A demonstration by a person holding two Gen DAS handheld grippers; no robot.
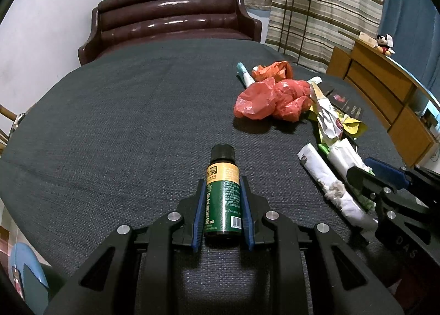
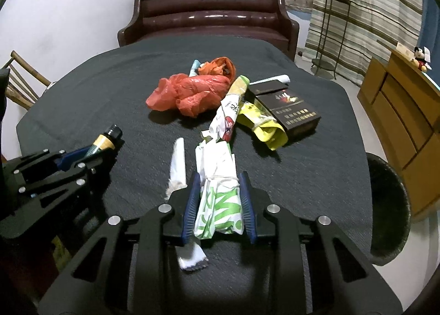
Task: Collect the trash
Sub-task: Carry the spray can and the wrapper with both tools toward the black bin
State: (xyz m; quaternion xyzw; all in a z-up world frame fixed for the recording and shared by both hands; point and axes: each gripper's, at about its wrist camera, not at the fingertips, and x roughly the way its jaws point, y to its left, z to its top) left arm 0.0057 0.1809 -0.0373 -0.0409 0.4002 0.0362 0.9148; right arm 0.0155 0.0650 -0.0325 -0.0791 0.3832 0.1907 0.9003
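The left gripper (image 1: pixel 222 205) has its fingers clamped on the sides of a small green bottle (image 1: pixel 223 199), which is hard and smooth and could slip, so holding it around the middle looks safest. The right gripper (image 2: pixel 220 202) has its fingers squeezed on a white and green paper wrapper (image 2: pixel 220 199) low over the dark desk (image 2: pixel 110 100); it looks light and soft and will squash, so the thick middle is a good place to hold. More trash, like the red plastic bag (image 2: pixel 187 92), lies farther back on the desk.
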